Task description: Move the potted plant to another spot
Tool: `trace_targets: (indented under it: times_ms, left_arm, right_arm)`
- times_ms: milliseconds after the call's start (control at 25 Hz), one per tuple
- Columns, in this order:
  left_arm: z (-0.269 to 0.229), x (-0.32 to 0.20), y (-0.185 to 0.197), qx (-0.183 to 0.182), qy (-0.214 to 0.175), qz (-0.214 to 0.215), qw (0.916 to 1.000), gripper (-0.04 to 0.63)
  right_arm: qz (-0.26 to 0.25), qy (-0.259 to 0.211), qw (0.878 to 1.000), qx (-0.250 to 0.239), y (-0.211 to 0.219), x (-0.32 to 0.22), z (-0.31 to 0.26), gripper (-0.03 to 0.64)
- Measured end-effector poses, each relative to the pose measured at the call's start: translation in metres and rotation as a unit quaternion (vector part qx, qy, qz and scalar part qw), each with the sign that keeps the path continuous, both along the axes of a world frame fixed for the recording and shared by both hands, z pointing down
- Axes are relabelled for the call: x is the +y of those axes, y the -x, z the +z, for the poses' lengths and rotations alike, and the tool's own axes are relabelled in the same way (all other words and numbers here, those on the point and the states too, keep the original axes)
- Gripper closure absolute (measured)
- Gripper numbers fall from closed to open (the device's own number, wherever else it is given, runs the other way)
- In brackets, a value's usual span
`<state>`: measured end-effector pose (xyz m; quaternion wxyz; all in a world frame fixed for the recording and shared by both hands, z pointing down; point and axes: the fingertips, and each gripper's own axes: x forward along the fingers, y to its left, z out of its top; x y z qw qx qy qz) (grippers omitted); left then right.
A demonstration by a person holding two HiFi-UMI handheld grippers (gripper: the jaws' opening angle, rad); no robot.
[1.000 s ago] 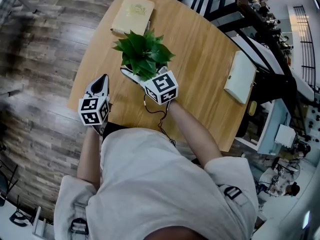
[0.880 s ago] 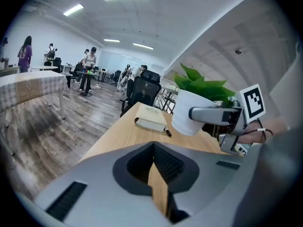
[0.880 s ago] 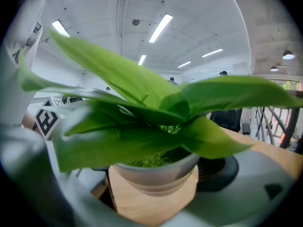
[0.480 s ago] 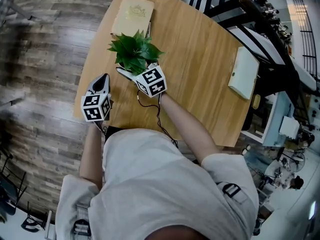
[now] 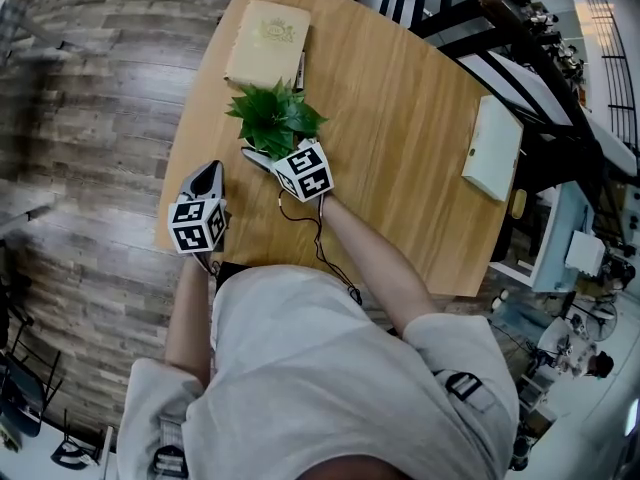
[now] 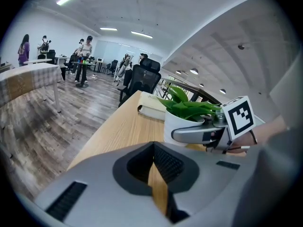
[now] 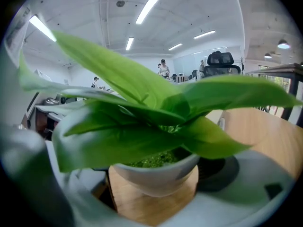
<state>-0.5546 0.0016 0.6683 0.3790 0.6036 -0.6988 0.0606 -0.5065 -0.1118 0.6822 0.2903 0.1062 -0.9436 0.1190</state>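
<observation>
The potted plant, green leaves in a white pot, sits between the jaws of my right gripper over the left part of the round wooden table. In the right gripper view the pot fills the gap between the jaws, and they are shut on it. The pot's base is hidden, so I cannot tell whether it touches the wood. My left gripper hovers at the table's left edge, a little nearer me than the plant. Its jaws are shut with nothing between them.
A cream book lies just beyond the plant on the table's far side. A white box rests at the table's right edge. A black office chair stands past the table, and several people are far off in the room.
My right gripper has carried the plant a little left, closer to the cream book, and it looks lower over the table. The left gripper has barely moved.
</observation>
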Motion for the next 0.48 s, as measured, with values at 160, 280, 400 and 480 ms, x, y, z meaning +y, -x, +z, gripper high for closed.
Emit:
trace_targets:
  times_ms: [160,280,400,480]
  left_arm:
    - [0.003,-0.002,-0.001,-0.001,0.003,0.007,1.0,0.583]
    - [0.003,-0.001,-0.008,-0.002,0.007,0.016,0.9998,0.583]
    - [0.005,-0.001,-0.018,-0.001,0.012,0.025,0.9996,0.583]
    - [0.006,0.001,-0.023,0.001,0.016,0.029,0.9995,0.583]
  right_arm:
    - [0.005,0.003,1.0,-0.001,-0.003,-0.002,0.004,0.089]
    - [0.007,0.0,1.0,0.001,-0.007,-0.001,0.006,0.087]
    - [0.009,-0.008,1.0,0.005,-0.012,0.0,0.009,0.086]
    - [0.008,-0.007,1.0,0.005,-0.014,0.002,0.013,0.086]
